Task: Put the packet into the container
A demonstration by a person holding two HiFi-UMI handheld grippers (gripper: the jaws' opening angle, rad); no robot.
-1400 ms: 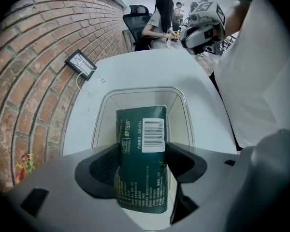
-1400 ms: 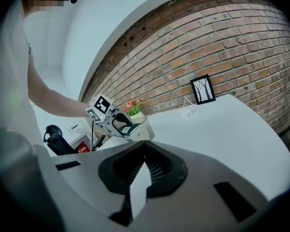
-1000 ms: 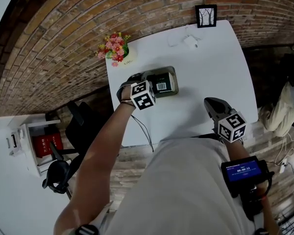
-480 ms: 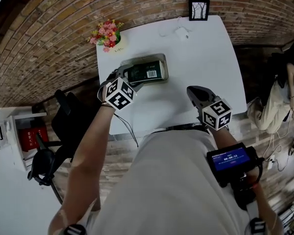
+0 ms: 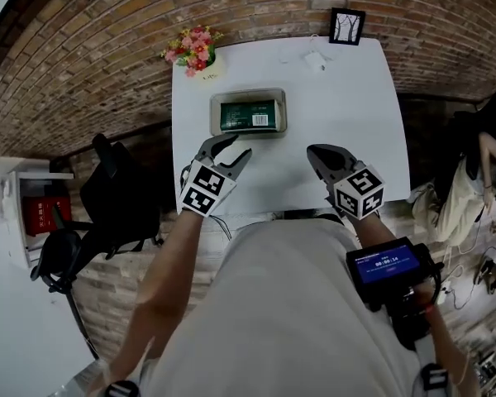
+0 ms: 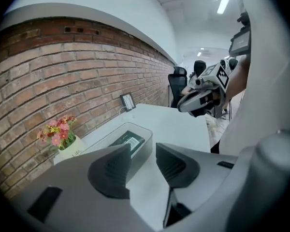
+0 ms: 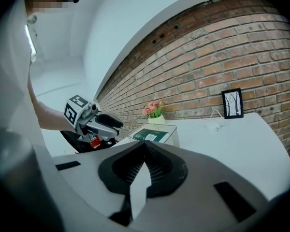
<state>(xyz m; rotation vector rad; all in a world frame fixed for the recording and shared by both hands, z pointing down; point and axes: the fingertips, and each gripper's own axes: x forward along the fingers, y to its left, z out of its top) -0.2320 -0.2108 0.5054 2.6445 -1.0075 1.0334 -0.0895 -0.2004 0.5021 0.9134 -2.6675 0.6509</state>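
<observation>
Left tongs (image 5: 234, 146) closing on nothing, above desk (image 5: 347, 98) edge; right tongs (image 5: 321, 157) pressed together, empty. Green packet (image 5: 250, 116) lies inside clear container (image 5: 216, 106), apart from both.

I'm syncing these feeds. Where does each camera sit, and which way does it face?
Head view: on the person's head, steeply down at the table; forearms, torso, left gripper and right gripper show.
Left gripper view: on the left gripper, along its closing, empty jaws toward the container and brick wall; the right gripper shows.
Right gripper view: on the right gripper, along its shut jaws toward the brick wall; the left gripper shows.
Both gripper views share the container, packet and flowers.
</observation>
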